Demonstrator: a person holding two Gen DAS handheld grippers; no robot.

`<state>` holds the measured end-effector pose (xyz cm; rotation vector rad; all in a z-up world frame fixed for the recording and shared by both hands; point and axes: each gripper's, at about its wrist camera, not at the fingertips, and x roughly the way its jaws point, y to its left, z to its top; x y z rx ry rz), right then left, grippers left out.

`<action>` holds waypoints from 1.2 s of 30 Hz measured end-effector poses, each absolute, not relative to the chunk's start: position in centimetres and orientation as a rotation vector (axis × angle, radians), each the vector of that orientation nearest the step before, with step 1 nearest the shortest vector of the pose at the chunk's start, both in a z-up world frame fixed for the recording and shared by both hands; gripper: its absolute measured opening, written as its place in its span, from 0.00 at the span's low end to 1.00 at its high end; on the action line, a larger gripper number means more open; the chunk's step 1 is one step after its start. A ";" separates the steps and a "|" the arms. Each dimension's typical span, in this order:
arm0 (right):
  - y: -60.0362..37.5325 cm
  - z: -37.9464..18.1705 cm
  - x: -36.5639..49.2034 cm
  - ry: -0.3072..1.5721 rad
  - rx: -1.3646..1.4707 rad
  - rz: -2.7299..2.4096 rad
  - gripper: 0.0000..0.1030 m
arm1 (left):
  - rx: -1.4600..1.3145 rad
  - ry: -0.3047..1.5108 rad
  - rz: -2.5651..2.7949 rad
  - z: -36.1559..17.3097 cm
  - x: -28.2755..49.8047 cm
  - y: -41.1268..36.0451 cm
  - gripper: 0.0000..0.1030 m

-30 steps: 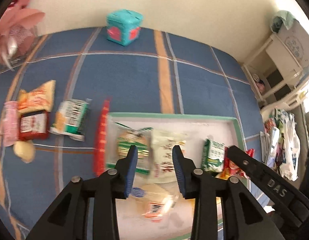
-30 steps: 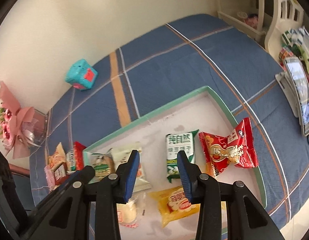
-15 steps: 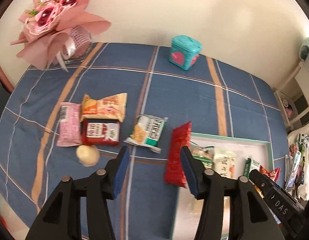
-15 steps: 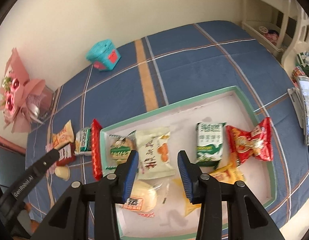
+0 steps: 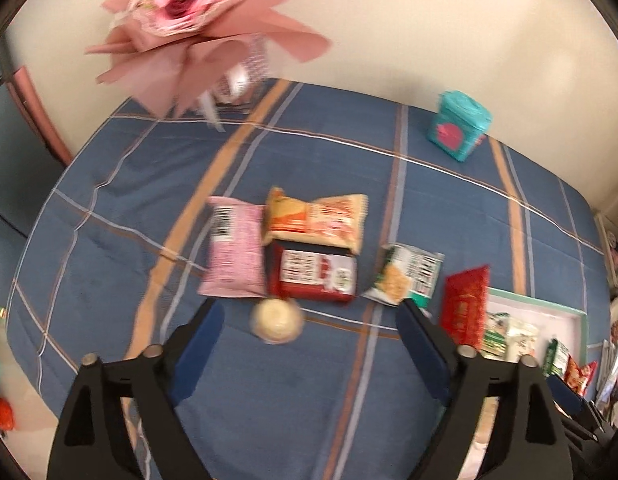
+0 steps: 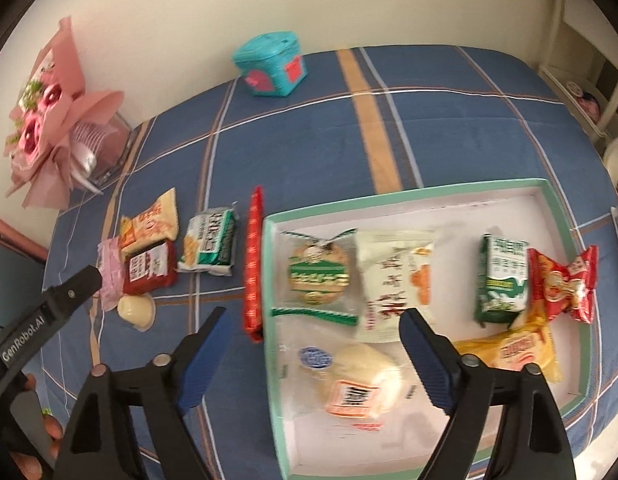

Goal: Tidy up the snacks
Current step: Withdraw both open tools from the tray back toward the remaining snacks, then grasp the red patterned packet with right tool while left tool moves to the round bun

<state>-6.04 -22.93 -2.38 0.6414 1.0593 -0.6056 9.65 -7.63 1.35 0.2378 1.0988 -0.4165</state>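
The left tool (image 5: 309,340) is wide, holding nothing. Go down slow around the round bun (image 5: 276,320), then squeeze softly.

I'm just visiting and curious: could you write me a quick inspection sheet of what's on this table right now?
Surface: blue plaid tablecloth.
Job's things: green-rimmed white tray holds six wrapped snacks; six more lie on the cloth to its left, including a round pale bun.
Clutter: teal box, pink paper bouquet.
Grippers: left gripper open above the bun; right gripper open over the tray's left edge.
Cables: nothing seen.
Surroundings: cream wall.
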 end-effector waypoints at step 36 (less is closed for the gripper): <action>-19.7 -4.7 0.3 0.990 0.523 -0.494 0.90 | 0.181 1.189 -0.388 -3.6 15.4 -4.0 0.99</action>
